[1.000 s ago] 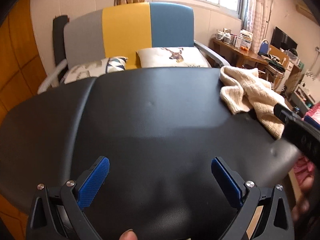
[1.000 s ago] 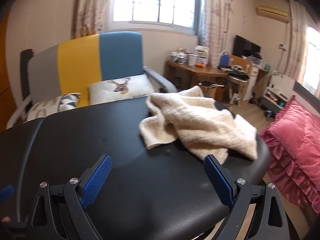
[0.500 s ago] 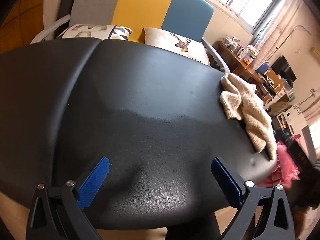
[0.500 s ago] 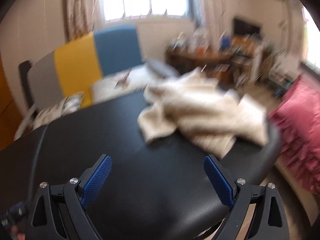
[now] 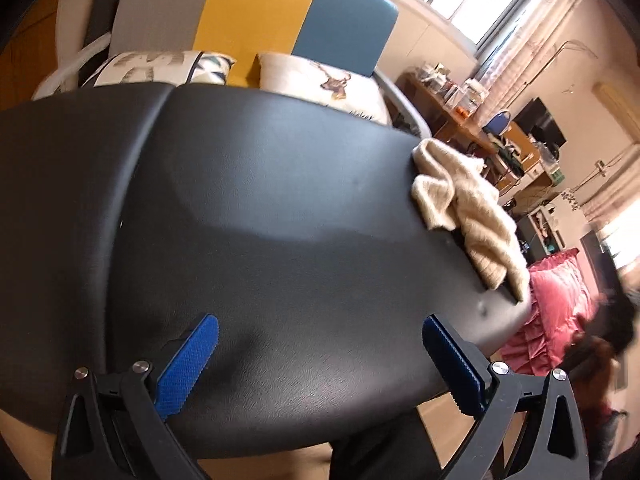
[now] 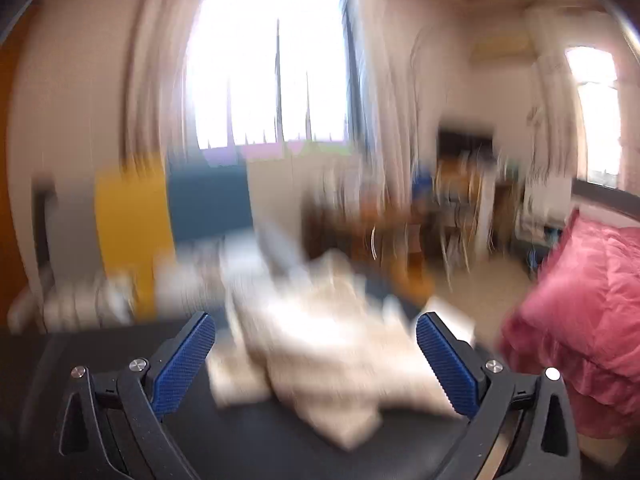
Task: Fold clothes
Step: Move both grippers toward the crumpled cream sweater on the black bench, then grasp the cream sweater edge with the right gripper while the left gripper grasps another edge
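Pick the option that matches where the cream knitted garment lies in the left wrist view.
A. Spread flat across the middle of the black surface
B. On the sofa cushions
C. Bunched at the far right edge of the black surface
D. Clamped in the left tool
C: the cream knitted garment lies crumpled at the right edge of the black surface, well clear of the open left tool.

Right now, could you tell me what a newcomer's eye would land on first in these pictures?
Probably the crumpled cream sweater at the far right edge of the black padded table, part of it hanging over. Behind the table stands a grey, yellow and blue sofa. Both tools, left tool and right tool, are open and empty.
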`<state>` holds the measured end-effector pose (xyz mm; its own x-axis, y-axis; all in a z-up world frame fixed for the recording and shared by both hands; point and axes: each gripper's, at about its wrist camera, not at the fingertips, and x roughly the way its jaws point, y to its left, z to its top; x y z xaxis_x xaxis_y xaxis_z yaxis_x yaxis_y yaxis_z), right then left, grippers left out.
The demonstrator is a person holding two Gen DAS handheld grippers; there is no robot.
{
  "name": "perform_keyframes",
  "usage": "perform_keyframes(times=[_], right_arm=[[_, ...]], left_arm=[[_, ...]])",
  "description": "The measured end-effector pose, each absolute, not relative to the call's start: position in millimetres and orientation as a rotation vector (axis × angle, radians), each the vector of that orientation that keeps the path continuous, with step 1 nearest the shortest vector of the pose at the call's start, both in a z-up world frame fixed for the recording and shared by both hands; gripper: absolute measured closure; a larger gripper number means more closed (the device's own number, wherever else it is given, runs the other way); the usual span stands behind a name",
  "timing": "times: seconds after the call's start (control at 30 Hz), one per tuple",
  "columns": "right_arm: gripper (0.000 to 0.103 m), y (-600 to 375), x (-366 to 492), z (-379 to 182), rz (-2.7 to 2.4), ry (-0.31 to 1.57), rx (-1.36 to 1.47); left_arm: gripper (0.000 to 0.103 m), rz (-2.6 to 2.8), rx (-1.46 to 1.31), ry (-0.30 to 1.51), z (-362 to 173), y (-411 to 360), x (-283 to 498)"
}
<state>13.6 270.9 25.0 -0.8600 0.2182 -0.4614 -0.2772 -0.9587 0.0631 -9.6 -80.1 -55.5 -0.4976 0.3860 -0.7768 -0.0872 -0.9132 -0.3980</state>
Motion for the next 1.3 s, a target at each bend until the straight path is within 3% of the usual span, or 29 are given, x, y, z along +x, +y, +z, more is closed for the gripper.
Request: perform_keyframes(times=[0.03,0.17,0.27,0.37,0.53,0.6,0.7,0.73,0.77,1.0,1.17,1.3], right_arm=[[0.002,279.8,-3.8,18.9,2.823,0.244,-0.821],[0.003,316.6,-47.3,10.9,2.869,0.531,-0.953],[0.003,335.1,-69.9,-0.9,2.833,0.609,-1.058],[0.003,341.3,-88.3,-19.8,2.795,0.537,-1.164],[0.003,317.4,-95.6,-23.0,2.845,0.115,-1.219],[0.004,312.6,-99.2,-22.7,2.859,0.06,-1.249],[0.008,308.6,-99.1,-23.7,2.863,0.064,-1.256],[0.028,308.3,-98.3,-27.0,2.842,0.033,-1.269],[0.036,310.5,-96.1,-30.2,2.84,0.019,-1.286],[0.036,338.6,-94.6,-41.7,2.845,0.042,-1.375],[0.036,344.7,-139.7,-30.5,2.914,0.14,-1.413],[0.036,331.0,-166.2,-31.3,2.928,0.033,-1.446]], left_arm=[[0.0,2.474,-1.378,-0.448,-51.4,-81.8,-12.2],[0.0,2.529,-1.319,-0.448,-34.9,-88.7,-22.6],[0.0,2.649,-1.304,-0.433,-28.9,-94.4,-40.6],[0.0,2.718,-1.25,-0.385,-22.4,-89.4,-55.5],[0.0,2.774,-1.155,-0.233,-11.1,-67.6,-69.9],[0.0,2.754,-1.134,-0.218,-6.9,-49.0,-82.7],[0.0,2.554,-1.173,-0.322,-6.9,-9.5,-123.2],[0.0,2.493,-1.189,-0.317,-9.2,8.6,-136.9],[0.0,2.451,-1.192,-0.286,-12.4,29.5,-149.9],[0.0,2.302,-1.232,-0.152,-23.8,112.0,-188.1],[0.0,2.338,-1.254,-0.198,-21.7,98.1,-183.2],[0.0,2.385,-1.237,-0.143,-16.9,83.4,-187.0]])
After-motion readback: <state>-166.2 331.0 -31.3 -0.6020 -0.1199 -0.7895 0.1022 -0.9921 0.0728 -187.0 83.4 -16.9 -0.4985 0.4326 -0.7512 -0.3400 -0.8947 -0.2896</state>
